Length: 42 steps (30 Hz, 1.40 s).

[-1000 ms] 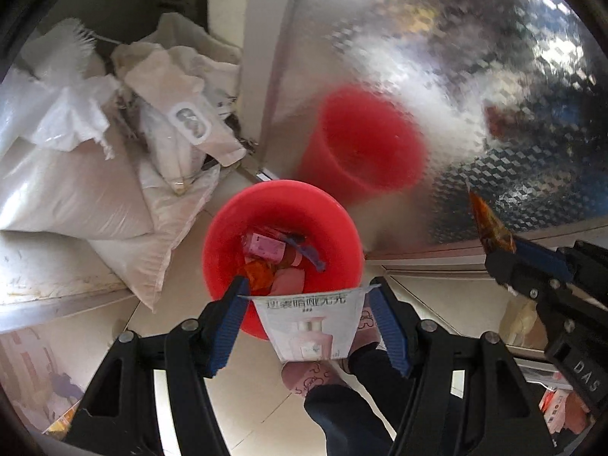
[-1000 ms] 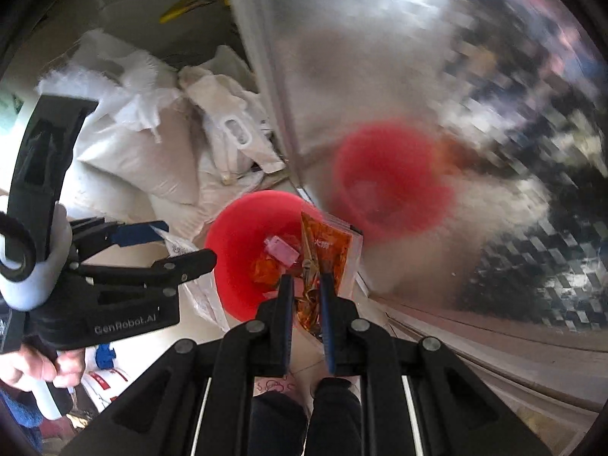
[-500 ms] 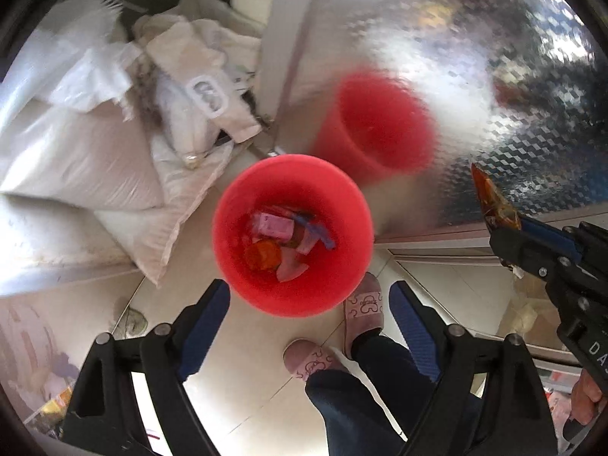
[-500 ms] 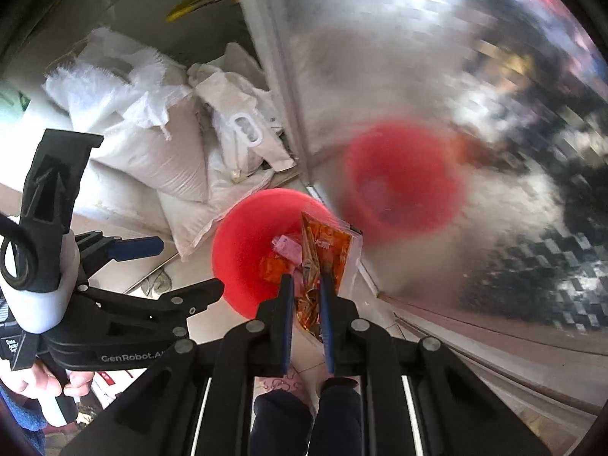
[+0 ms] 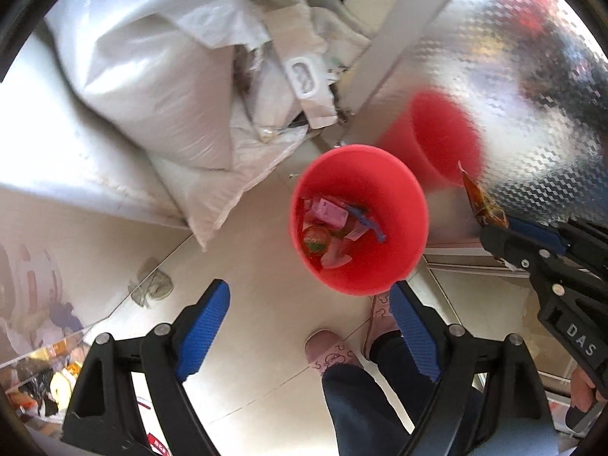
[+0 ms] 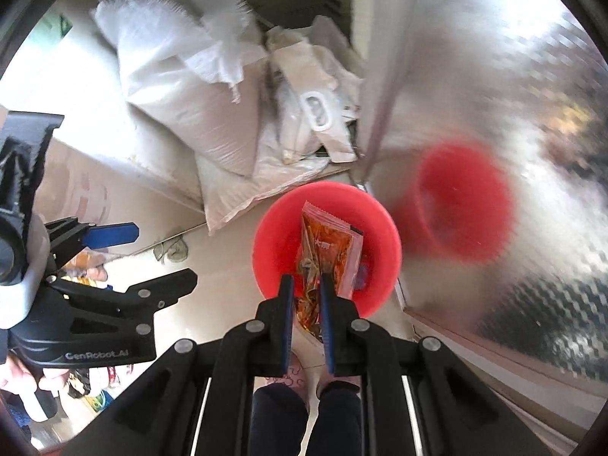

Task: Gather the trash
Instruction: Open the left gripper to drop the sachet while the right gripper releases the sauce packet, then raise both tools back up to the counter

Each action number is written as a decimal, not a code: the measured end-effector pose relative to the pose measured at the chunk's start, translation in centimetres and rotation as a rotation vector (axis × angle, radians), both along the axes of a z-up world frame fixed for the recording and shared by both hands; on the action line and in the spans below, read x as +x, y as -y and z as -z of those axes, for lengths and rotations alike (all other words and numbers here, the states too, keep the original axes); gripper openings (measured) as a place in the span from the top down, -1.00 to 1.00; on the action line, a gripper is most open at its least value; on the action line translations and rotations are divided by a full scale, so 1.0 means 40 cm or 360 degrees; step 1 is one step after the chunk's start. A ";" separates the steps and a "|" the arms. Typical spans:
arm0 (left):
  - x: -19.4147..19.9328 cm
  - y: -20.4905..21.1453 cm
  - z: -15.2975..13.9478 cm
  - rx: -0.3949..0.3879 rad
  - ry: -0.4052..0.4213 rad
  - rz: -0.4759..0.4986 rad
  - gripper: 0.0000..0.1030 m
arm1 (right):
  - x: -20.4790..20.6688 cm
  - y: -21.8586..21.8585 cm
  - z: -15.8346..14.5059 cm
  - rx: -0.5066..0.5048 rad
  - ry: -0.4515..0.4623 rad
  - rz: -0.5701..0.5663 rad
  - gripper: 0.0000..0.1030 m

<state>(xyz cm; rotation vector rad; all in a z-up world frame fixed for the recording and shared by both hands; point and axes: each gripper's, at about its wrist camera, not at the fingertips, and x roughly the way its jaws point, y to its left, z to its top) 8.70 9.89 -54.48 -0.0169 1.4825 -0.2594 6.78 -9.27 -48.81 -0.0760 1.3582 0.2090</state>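
From your left wrist camera, your left gripper pointed down at the pale tiled floor with its blue-padded jaws spread wide and nothing between them. Just past the right pad stood the round red plastic bucket, holding a pink carton, a blue strip and other scraps. Your right gripper entered from the right edge, clamped on an orange foil sachet. White woven sacks lay piled upper left. Your pink slippers showed below the bucket, whose red reflection blurred in the patterned metal panel.
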 end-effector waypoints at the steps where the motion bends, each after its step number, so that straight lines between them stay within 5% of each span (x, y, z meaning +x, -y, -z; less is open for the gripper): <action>1: -0.002 -0.008 0.002 0.0002 -0.0002 -0.0009 -0.64 | 0.001 -0.006 0.005 -0.0002 -0.0009 -0.0011 0.77; 10: -0.018 -0.034 0.002 0.0002 -0.0001 -0.0047 -0.64 | 0.007 -0.039 0.015 -0.0051 -0.0018 -0.0068 0.77; 13: -0.021 -0.029 0.000 0.0019 0.0009 -0.0036 -0.64 | 0.011 -0.043 0.019 -0.0065 -0.0046 -0.0064 0.48; 15: -0.025 -0.027 -0.008 0.0028 0.0018 -0.0030 -0.64 | 0.008 -0.041 0.019 -0.0065 -0.0043 -0.0064 0.02; 21: -0.040 -0.025 -0.066 0.0054 0.0049 -0.0024 -0.64 | -0.016 -0.029 -0.018 -0.0067 -0.0021 -0.0052 -0.20; 27: -0.063 -0.033 -0.240 0.0114 0.0154 -0.0047 -0.64 | -0.042 -0.030 -0.138 -0.0127 0.0069 -0.0042 -0.37; 42: -0.082 -0.020 -0.823 0.0112 0.0503 -0.0145 -0.64 | -0.109 -0.026 -0.668 -0.0211 0.0421 0.0064 -0.83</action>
